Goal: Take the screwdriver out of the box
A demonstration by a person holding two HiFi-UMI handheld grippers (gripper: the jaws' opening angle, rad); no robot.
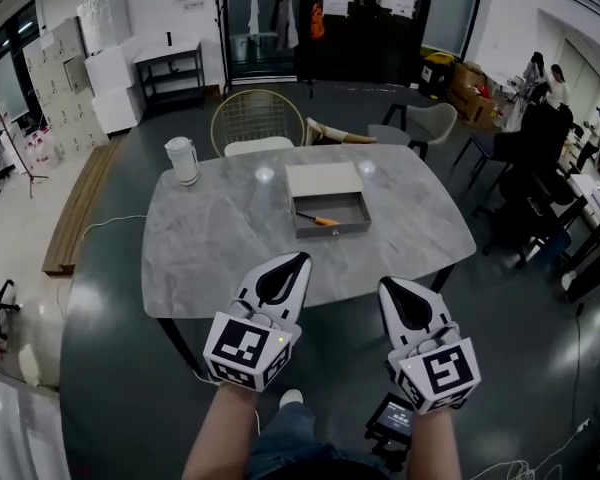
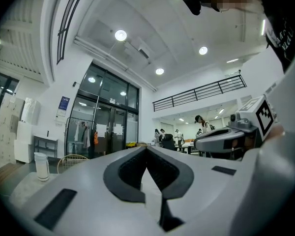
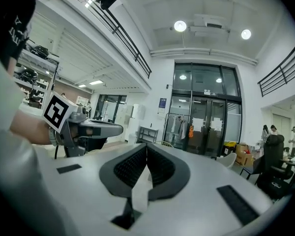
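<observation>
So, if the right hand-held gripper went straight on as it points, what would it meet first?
Probably the open box on the table, near its right corner, if the right hand-held gripper rides low enough; its height is unclear, so it might pass above.

Head cam is worn high and tilted steeply down: the table is seen from above at mid-distance, w/ the left gripper and right gripper close at btm of frame. Left gripper cam is set low behind its own jaws, aimed level twd the glass doors; the right gripper is caught near its right edge. Right gripper cam is set likewise and faced at the same doors, w/ the left gripper caught at its left. Doors are shared by all 3 views; the jug is shared by head and left gripper views only.
</observation>
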